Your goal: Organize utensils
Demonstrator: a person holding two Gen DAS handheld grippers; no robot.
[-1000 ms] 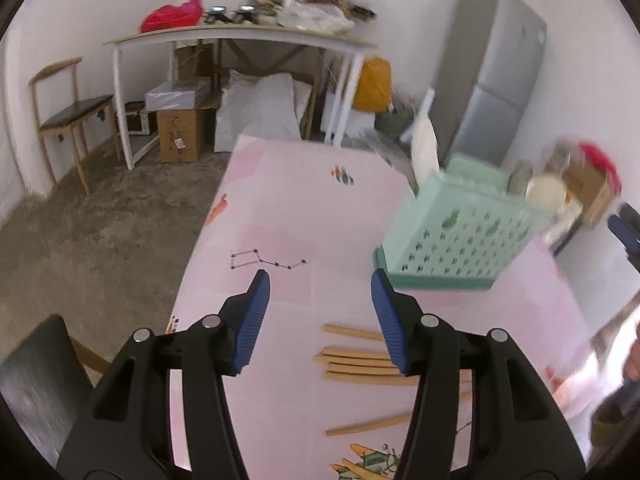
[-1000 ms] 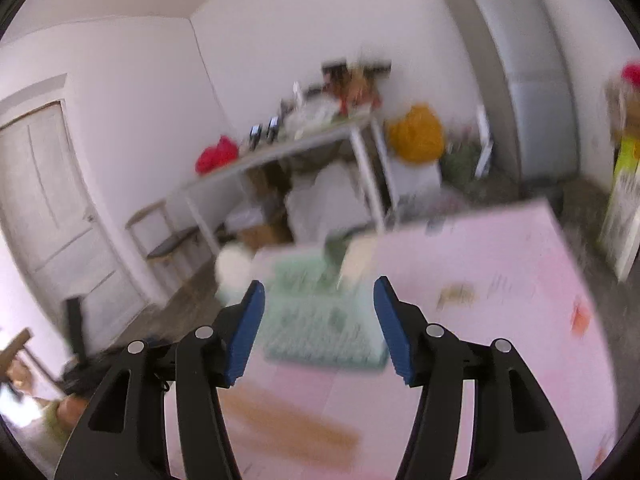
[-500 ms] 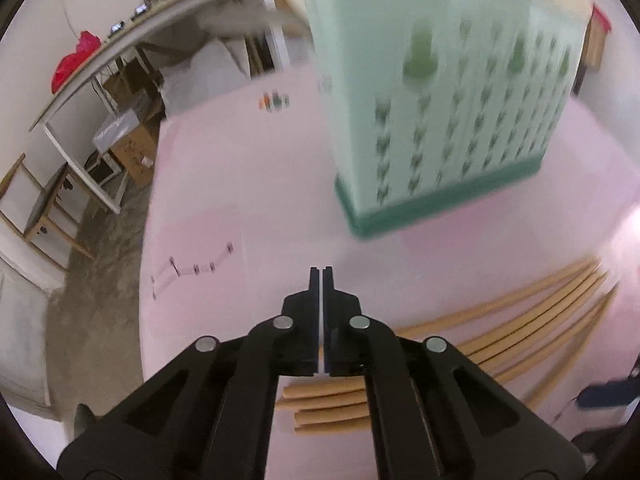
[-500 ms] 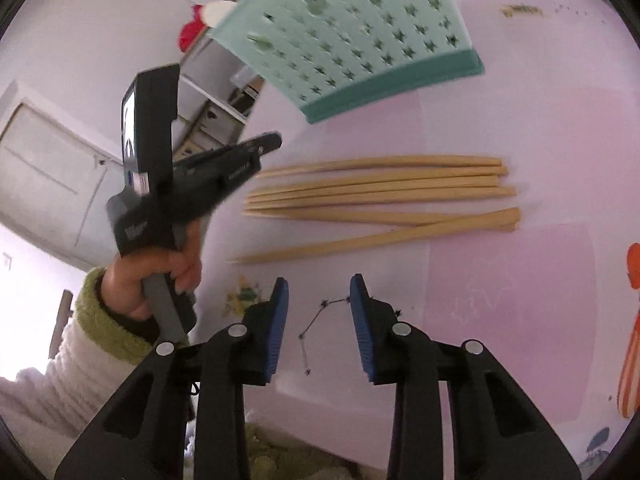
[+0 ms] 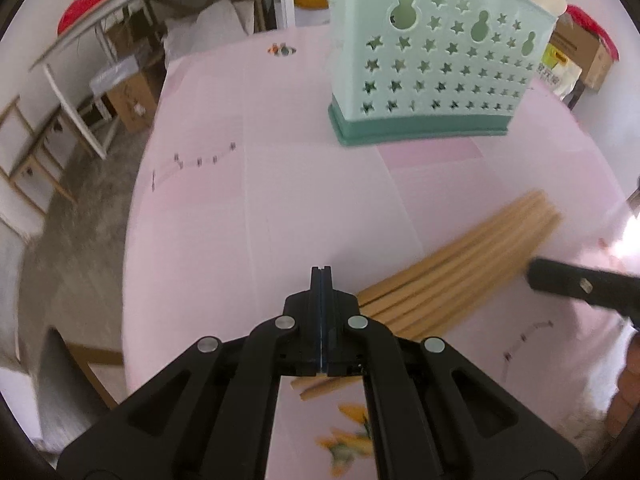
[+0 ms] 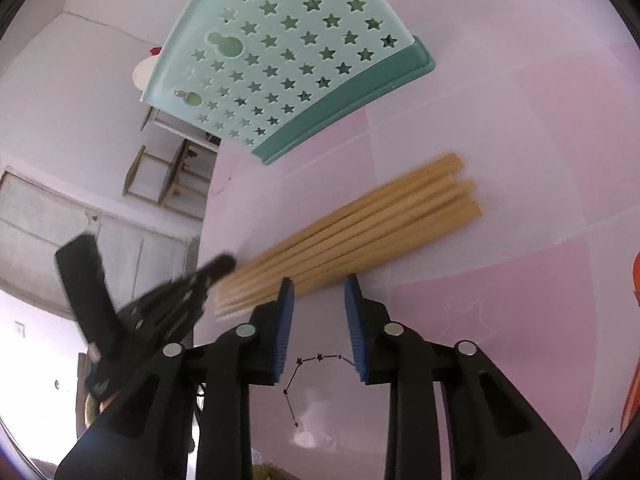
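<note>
From the left wrist, the left gripper (image 5: pixel 321 270) has its blue pads pressed flat together with nothing between them, its tip over the pink table (image 5: pixel 248 184) just left of the near ends of the bundle of wooden chopsticks (image 5: pixel 460 264), while the mint green holder (image 5: pixel 432 76) stands upright at the far right. From the right wrist, the right gripper (image 6: pixel 319 286) has just been closing and now stands at a narrow gap with nothing between the pads, its tips right beside the near edge of the chopsticks (image 6: pixel 352 232), which lie side by side on the table (image 6: pixel 520 128) with the holder (image 6: pixel 288 60) beyond them and the left gripper (image 6: pixel 218 266) at their left ends.
</note>
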